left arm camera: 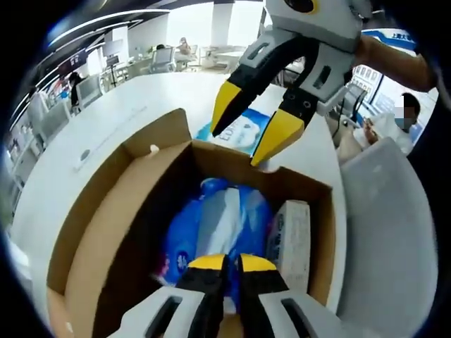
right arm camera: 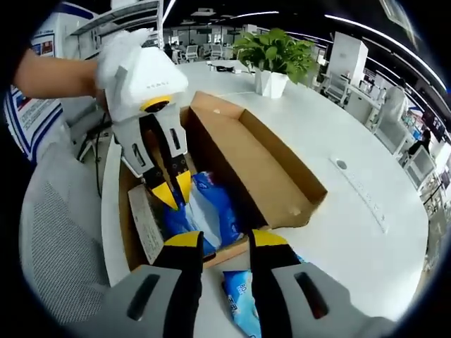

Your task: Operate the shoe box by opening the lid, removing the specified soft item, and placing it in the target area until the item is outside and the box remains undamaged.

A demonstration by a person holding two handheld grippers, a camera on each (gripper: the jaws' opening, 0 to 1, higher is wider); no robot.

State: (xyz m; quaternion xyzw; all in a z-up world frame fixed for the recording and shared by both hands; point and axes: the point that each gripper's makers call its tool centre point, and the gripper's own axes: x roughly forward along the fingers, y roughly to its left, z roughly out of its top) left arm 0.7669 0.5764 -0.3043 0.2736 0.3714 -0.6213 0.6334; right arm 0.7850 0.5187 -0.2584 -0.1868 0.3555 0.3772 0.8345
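Note:
An open cardboard shoe box (left arm camera: 84, 239) (right arm camera: 282, 176) lies on a white table, its lid folded out flat. Inside lies a blue soft pack (left arm camera: 187, 239) (right arm camera: 215, 208) with a white carton (left arm camera: 292, 243) (right arm camera: 144, 222) beside it. My left gripper (left arm camera: 232, 262) (right arm camera: 174, 191) reaches down into the box, and its yellow tips pinch the crinkled wrap of the blue pack. My right gripper (left arm camera: 251, 121) (right arm camera: 227, 239) hovers open above the box's far end wall, with nothing between its jaws. A second blue pack (left arm camera: 243, 130) (right arm camera: 243, 296) rests on the table just outside that wall.
A grey mesh chair (left arm camera: 384, 232) (right arm camera: 60, 239) stands close against the table edge beside the box. A potted plant (right arm camera: 275, 53) sits farther along the white table (left arm camera: 106, 120) (right arm camera: 352, 211). A person (left arm camera: 394, 120) sits behind the chair. Desks and screens fill the background.

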